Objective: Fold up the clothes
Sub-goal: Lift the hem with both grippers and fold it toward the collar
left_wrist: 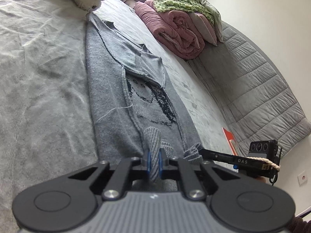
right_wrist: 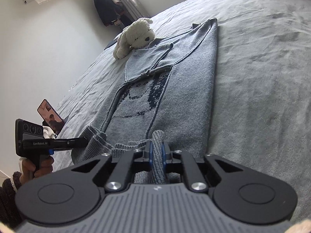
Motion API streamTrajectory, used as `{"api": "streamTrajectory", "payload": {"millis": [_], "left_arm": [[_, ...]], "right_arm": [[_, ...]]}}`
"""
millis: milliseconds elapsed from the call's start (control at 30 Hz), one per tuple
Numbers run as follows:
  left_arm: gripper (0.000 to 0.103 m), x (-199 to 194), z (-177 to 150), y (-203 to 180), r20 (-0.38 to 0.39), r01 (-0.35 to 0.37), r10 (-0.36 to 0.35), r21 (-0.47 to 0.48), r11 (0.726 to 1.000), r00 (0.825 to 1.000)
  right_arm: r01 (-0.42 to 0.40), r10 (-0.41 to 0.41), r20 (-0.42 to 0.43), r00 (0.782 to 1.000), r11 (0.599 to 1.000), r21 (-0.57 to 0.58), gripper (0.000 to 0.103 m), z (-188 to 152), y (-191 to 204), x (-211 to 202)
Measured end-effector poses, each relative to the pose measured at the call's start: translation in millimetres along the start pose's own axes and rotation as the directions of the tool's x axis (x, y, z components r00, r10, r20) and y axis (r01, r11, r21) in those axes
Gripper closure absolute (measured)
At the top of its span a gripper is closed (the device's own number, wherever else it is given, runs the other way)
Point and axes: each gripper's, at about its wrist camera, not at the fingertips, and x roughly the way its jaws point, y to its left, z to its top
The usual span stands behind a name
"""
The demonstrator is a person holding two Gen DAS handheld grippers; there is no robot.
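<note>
Sweater (left_wrist: 114, 104) lies flat on the bed (left_wrist: 38, 73), sleeves folded in, long axis running away from me. My left gripper (left_wrist: 153, 161) and right gripper (right_wrist: 157, 155) each pinch its near ribbed hem. At the far collar a plush dog (right_wrist: 136, 36) sits where the fold would land.

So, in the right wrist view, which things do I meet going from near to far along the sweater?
right gripper → ribbed hem → knitted face motif → folded sleeve → white plush dog
</note>
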Motion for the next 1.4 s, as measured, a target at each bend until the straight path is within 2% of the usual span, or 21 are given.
{"api": "streamTrajectory", "payload": {"millis": [200, 367, 500, 567, 800, 867, 933, 1167, 1300, 1400], "left_arm": [[0.096, -10.1, 11.3, 10.9, 0.099, 0.054, -0.044, -0.099, 0.994, 0.994], [0.096, -14.7, 15.7, 23.0, 0.184, 0.065, -0.034, -0.17, 0.983, 0.982], [0.096, -1.8, 15.7, 32.2, 0.133, -0.039, 0.066, -0.196, 0.98, 0.989], [0.096, 4.9, 14.4, 34.4, 0.106, -0.066, 0.087, -0.191, 0.979, 0.991], [0.089, 8.8, 25.0, 37.3, 0.102, -0.039, 0.059, -0.192, 0.981, 0.993], [0.093, 11.1, 28.0, 37.0, 0.107, -0.037, 0.058, -0.187, 0.982, 0.993], [0.096, 12.9, 31.0, 34.8, 0.116, -0.035, 0.055, -0.172, 0.985, 0.992], [0.096, 11.8, 57.8, 30.8, 0.191, 0.005, 0.017, -0.116, 0.993, 0.982], [0.096, 17.1, 73.1, 39.1, 0.237, 0.038, -0.005, -0.135, 0.99, 0.972], [0.096, 31.4, 84.3, 46.2, 0.228, 0.014, 0.02, -0.146, 0.989, 0.973]], "right_arm": [[-0.004, 0.0, 0.076, 0.997, 0.999, 0.047, 0.092, 12.2, -4.3, -2.1], [-0.004, -0.014, 0.159, 0.987, 0.993, 0.115, 0.092, 22.1, -15.0, -4.0], [0.037, -0.059, 0.142, 0.988, 0.987, 0.155, 0.092, 23.3, -26.3, 8.2], [0.041, -0.061, 0.113, 0.992, 0.984, 0.172, 0.091, 22.0, -32.0, 17.0], [0.002, -0.02, 0.105, 0.994, 0.986, 0.168, 0.075, 30.0, -28.9, 19.4], [0.01, -0.026, 0.1, 0.995, 0.988, 0.151, 0.078, 31.3, -26.7, 23.5], [0.018, -0.033, 0.109, 0.993, 0.991, 0.135, 0.089, 34.6, -24.0, 25.5], [0.03, -0.053, 0.187, 0.981, 0.992, 0.127, 0.09, 55.8, -25.7, 25.2], [0.034, -0.062, 0.207, 0.976, 0.99, 0.135, 0.09, 69.4, -31.5, 35.2], [0.045, -0.073, 0.212, 0.975, 0.99, 0.132, 0.09, 78.3, -36.1, 45.3]]}}
